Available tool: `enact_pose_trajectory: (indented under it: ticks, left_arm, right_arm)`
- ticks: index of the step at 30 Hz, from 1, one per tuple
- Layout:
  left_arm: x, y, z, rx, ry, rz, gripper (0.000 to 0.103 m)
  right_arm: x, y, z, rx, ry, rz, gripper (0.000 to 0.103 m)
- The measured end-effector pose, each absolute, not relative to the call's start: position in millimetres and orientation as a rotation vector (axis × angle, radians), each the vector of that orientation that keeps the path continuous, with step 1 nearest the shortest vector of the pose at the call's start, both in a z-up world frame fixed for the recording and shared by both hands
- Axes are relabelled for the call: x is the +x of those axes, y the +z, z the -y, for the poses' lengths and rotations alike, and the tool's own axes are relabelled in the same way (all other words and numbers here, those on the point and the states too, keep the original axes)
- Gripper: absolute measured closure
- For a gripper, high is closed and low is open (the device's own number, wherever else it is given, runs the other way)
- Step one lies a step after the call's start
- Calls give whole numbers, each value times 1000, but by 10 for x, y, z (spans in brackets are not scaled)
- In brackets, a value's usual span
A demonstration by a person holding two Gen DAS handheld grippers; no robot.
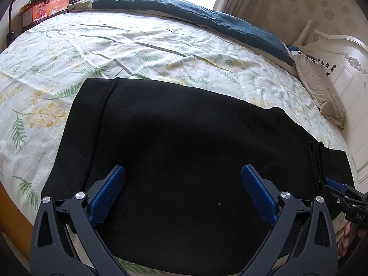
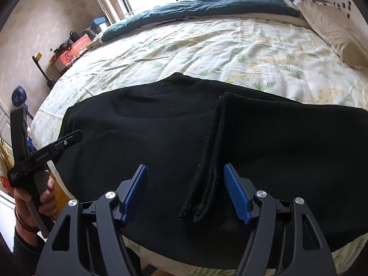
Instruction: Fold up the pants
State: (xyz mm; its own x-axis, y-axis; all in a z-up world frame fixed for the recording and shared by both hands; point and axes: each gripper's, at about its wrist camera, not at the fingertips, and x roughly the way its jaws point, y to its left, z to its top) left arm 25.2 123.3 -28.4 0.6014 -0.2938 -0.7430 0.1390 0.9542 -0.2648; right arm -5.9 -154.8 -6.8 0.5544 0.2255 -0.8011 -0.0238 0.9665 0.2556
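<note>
Black pants (image 1: 184, 126) lie flat on the bed near its front edge, one layer folded over another. In the right wrist view the pants (image 2: 149, 126) show their ribbed hem edges (image 2: 212, 142) running toward me. My left gripper (image 1: 183, 170) hovers open over the middle of the cloth with nothing between its pads. My right gripper (image 2: 185, 168) is open too; the hem edges lie below and between its jaws, and the pads do not press on them. The right gripper (image 1: 338, 192) also shows at the pants' right end, and the left gripper (image 2: 66, 141), held by a hand (image 2: 47, 195), at their left end.
The pants rest on a floral bedsheet (image 1: 115, 53). A dark teal duvet (image 1: 184, 9) is bunched at the far side, a beige pillow (image 1: 322, 92) lies by the white headboard (image 1: 345, 64), and an orange box (image 1: 50, 9) stands at the far left beside the bed.
</note>
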Motion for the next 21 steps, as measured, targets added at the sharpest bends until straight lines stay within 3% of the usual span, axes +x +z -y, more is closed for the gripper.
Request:
enact_pose_trajectory:
  ticks: [11, 15, 21]
  left_arm:
    - [255, -298, -1206, -166, -241, -893, 3]
    - [253, -298, -1202, -158, -240, -893, 3]
    - [268, -297, -1205, -154, -249, -897, 3]
  right_arm:
    - [-146, -10, 1328, 141, 183, -950, 33]
    - [-187, 61, 1291, 301, 407, -955, 33]
    - [-430, 567, 2260, 432, 373, -742, 30]
